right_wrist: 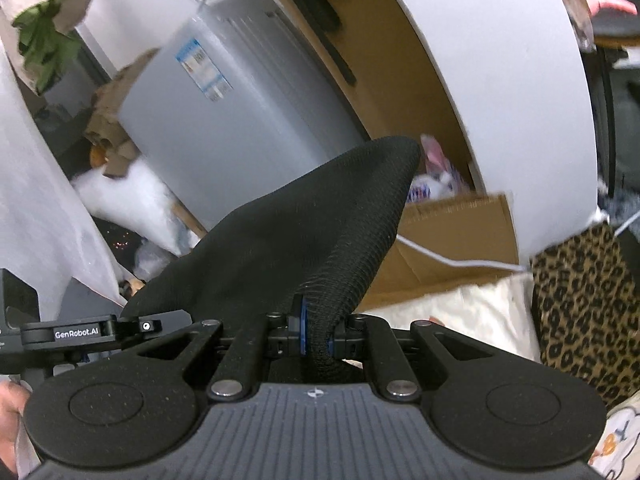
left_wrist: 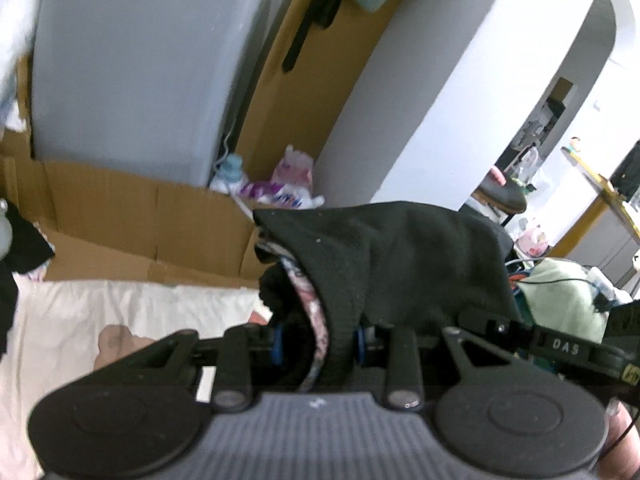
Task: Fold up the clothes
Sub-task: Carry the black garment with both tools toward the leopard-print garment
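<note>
A black knitted garment (left_wrist: 400, 256) with a ribbed hem and a pink patterned lining hangs bunched between the jaws of my left gripper (left_wrist: 318, 338), which is shut on a thick fold of it. In the right wrist view the same black garment (right_wrist: 304, 220) rises in a taut peak from my right gripper (right_wrist: 316, 336), shut on its ribbed edge. Both grippers are held high above a white bed sheet (left_wrist: 120, 312). The other gripper's black frame (right_wrist: 80, 334) shows at the left edge of the right wrist view. Most of the garment hangs out of sight below.
A grey appliance (left_wrist: 132, 68) stands behind a cardboard box (left_wrist: 140, 224). A white curved wall (right_wrist: 500, 92) is to the right. A leopard-print cloth (right_wrist: 588, 312) lies at the right, a green cloth (left_wrist: 560, 292) and cables beside it. White pillows (right_wrist: 132, 204) lie at the left.
</note>
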The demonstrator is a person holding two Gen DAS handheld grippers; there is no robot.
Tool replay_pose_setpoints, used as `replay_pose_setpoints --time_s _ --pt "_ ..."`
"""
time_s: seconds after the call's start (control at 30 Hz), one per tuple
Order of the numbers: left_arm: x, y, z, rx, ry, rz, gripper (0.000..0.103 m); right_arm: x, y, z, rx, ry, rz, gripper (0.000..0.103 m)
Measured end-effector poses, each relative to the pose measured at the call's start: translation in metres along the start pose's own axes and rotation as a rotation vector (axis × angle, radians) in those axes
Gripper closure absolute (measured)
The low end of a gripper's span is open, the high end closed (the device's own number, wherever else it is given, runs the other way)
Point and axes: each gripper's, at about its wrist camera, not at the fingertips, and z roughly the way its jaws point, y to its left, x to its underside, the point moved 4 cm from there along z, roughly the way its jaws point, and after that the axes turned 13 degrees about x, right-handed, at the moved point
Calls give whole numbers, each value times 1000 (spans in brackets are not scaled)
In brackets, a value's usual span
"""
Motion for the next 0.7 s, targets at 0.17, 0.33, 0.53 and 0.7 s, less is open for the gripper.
replay_pose_setpoints --time_s 0.17,0.33,0.53,0.7 --pt "-13 -32 -29 1 -38 19 69 -26 18 -44 1 -42 -33 95" --pt "-25 -67 -55 13 -82 27 69 -49 32 -91 11 -82 -54 95" --pt "-33 -112 -77 54 -126 71 69 -73 35 -154 32 -160 -81 95" --pt "-36 -146 -82 81 -148 98 69 -86 34 -201 52 -221 -100 95"
